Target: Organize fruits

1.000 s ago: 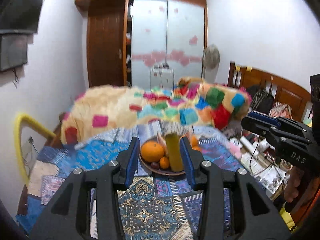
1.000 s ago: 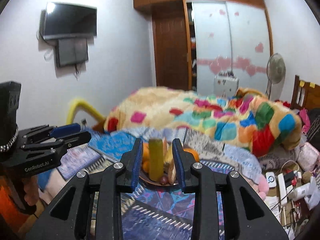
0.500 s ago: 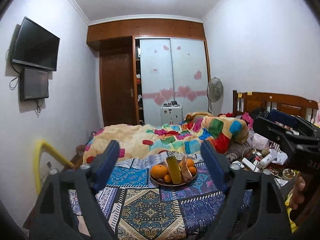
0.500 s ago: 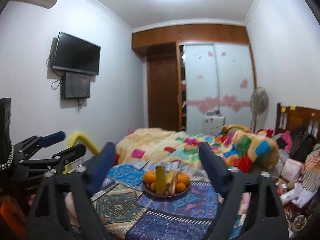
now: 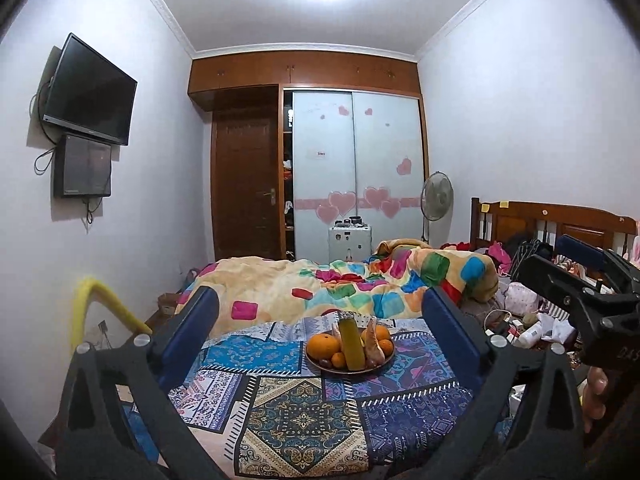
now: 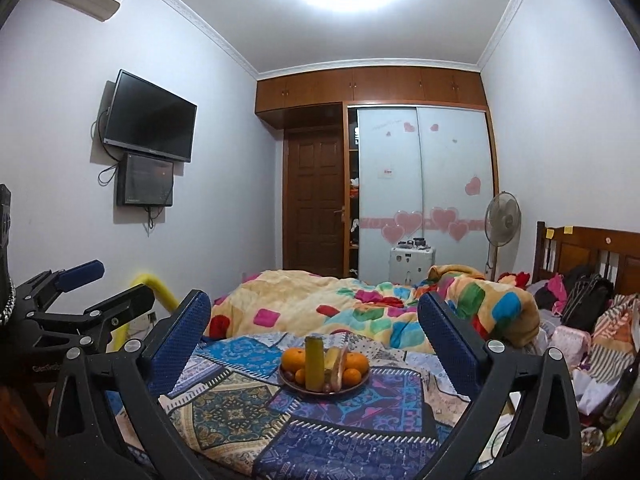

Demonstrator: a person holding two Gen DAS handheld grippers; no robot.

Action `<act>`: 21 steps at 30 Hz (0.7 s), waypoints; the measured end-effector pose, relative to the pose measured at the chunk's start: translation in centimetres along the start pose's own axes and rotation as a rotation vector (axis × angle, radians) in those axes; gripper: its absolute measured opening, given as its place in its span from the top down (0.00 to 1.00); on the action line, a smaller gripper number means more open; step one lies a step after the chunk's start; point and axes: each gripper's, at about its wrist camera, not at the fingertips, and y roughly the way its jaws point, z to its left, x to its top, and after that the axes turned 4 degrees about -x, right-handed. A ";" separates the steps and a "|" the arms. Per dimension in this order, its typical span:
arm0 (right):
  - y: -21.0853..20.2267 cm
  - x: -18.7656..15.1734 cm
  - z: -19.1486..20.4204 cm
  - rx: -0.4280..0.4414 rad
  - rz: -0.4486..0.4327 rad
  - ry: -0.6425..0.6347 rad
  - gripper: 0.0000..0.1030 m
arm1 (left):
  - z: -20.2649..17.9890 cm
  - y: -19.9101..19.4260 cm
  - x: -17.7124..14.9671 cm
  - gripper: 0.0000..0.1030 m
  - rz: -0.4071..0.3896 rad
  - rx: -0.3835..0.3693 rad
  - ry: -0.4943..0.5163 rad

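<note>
While both of my grippers point level across the bed, their blue-padded fingers have just been spreading and now stand wide apart with nothing between them. My left gripper (image 5: 320, 332) frames the round brown plate (image 5: 350, 369) of fruit, which sits ahead of and between its fingers (image 5: 192, 332), well clear of both pads. My right gripper (image 6: 314, 332) shows the same plate (image 6: 325, 389) ahead, also centred between its fingers (image 6: 180, 340) and untouched.

On the plate, a tall yellow-green bottle-shaped item (image 5: 352, 342) stands upright in the middle. A large orange (image 5: 323, 346) lies to the side of my left finger, with a smaller orange (image 5: 338, 359) and a small dark fruit in front of it. Pale, elongated fruit (image 5: 374, 346) leans beside the bottle toward my right finger, and more small oranges (image 5: 385, 345) sit past it.

The plate rests on a blue, purple and cream patchwork-patterned bedspread (image 5: 312, 412). Beyond the fingertips lies a crumpled cream blanket with bright coloured squares (image 5: 340, 292). Farther off stand a brown wooden door (image 5: 245, 188) and frosted sliding wardrobe doors with pink hearts (image 5: 356, 176). Outside my right finger, in the left view, the other black gripper appears with part of a hand (image 5: 596, 396) under it.
</note>
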 end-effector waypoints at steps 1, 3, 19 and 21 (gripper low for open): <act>-0.2 0.0 -0.1 0.002 0.001 0.001 0.00 | 0.0 0.0 0.0 0.00 0.001 -0.002 0.000; -0.2 0.0 -0.1 0.004 0.003 0.005 0.00 | -0.1 0.1 -0.1 0.00 0.004 -0.004 0.001; -0.2 -0.6 -0.1 -0.004 0.021 0.008 0.00 | 0.0 0.7 -0.3 0.00 0.013 -0.005 -0.005; -0.2 -0.6 -0.1 -0.003 0.024 0.011 0.00 | 0.0 0.7 -0.3 0.00 0.014 -0.007 -0.005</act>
